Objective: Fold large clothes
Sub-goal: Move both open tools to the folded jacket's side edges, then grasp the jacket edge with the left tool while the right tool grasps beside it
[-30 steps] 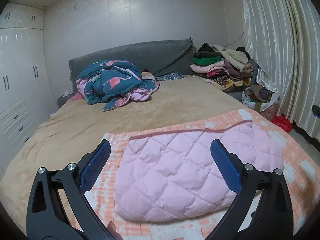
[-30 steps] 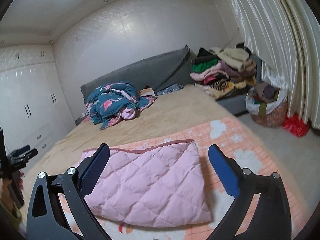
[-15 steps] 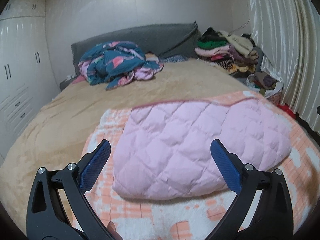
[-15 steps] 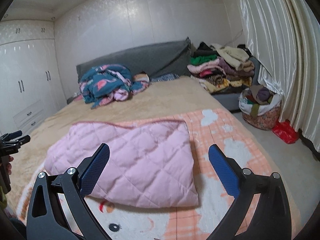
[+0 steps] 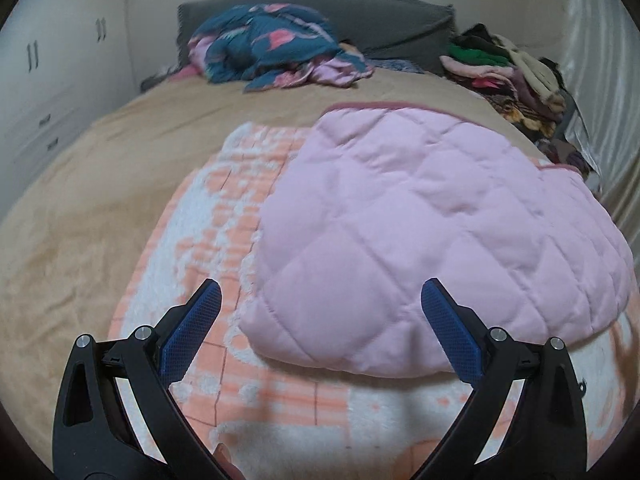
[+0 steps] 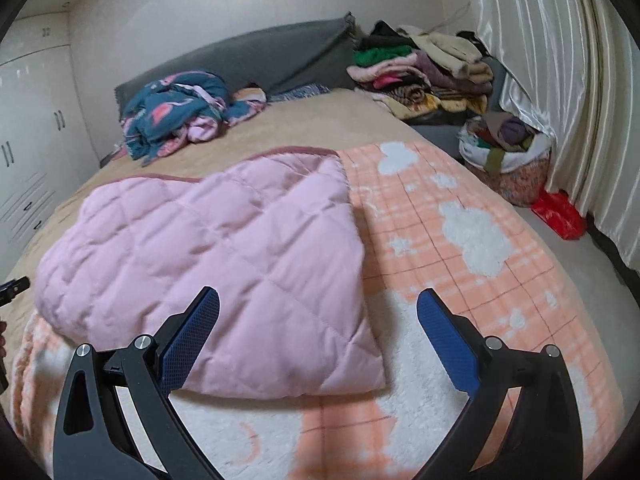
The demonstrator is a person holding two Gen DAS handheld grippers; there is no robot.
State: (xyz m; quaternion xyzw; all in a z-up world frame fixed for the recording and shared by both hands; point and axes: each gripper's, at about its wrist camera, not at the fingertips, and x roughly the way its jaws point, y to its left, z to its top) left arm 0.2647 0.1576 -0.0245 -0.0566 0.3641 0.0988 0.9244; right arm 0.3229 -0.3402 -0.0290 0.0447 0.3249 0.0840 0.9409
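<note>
1. While neither tool holds anything, the left gripper point(image 5: 320, 308) hangs low over the near-left corner of the pink quilted garment point(image 5: 432, 232), its blue pads spread wide apart and empty, and the right gripper point(image 6: 318, 318) sits likewise over the near-right corner, its fingers just as far apart with nothing between them.
2. Under both tools lies the orange-and-white plaid fleece blanket point(image 6: 460, 248), spread flat across the foot of the bed, and the pink quilted piece rests on top of it, towards the left half in the right wrist view.
3. As for progress, the pink piece already looks folded into a thick, roughly rectangular pad: its near edge is rounded and doubled, and a darker pink trim runs along its far edge. I judge at least one fold is done; whether another halving is intended cannot be read from here.
4. Beyond it the tan bedspread point(image 5: 120, 168) is bare up to a crumpled teal flamingo-print cover point(image 5: 272, 48) by the grey headboard point(image 6: 256, 56), which I take to be unfolded work left.
5. Farther right, a stack of folded clothes point(image 6: 424, 72) stands at the bed's head corner, with a full laundry bag point(image 6: 504, 152) on the floor by the curtain point(image 6: 560, 80).
</note>
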